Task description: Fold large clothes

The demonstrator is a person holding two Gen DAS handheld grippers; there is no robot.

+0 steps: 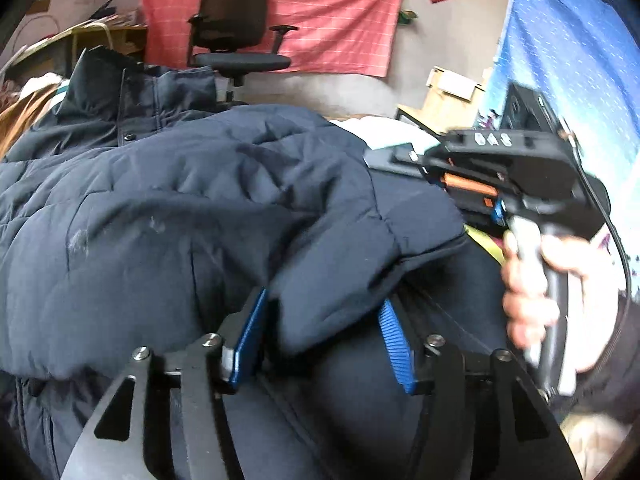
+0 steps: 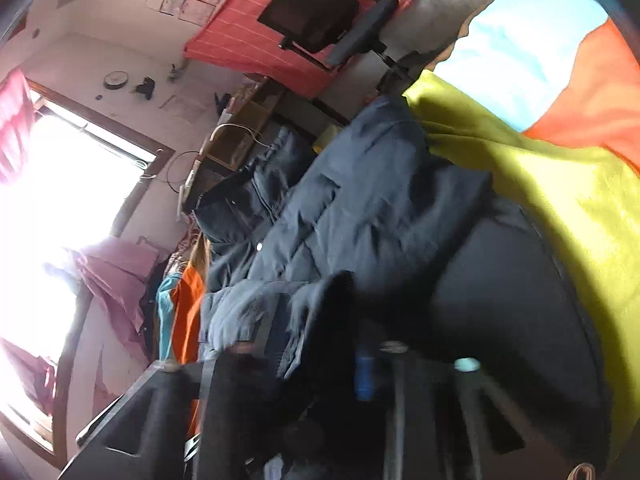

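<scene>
Navy padded jacket (image 1: 192, 208) over yellow cloth (image 2: 560, 184), support surface hidden.

A red cloth with thin pale lines (image 1: 276, 12) hangs on the pale wall at the top of the left wrist view, with a black office chair (image 1: 236, 36) standing before it. A blue patterned cloth (image 1: 568, 60) covers the upper right. At upper left sits a cluttered wooden shelf (image 1: 92, 40). In the right wrist view a bright window (image 2: 68, 184) glares at left, beside what may be a pink curtain (image 2: 14, 120).
</scene>
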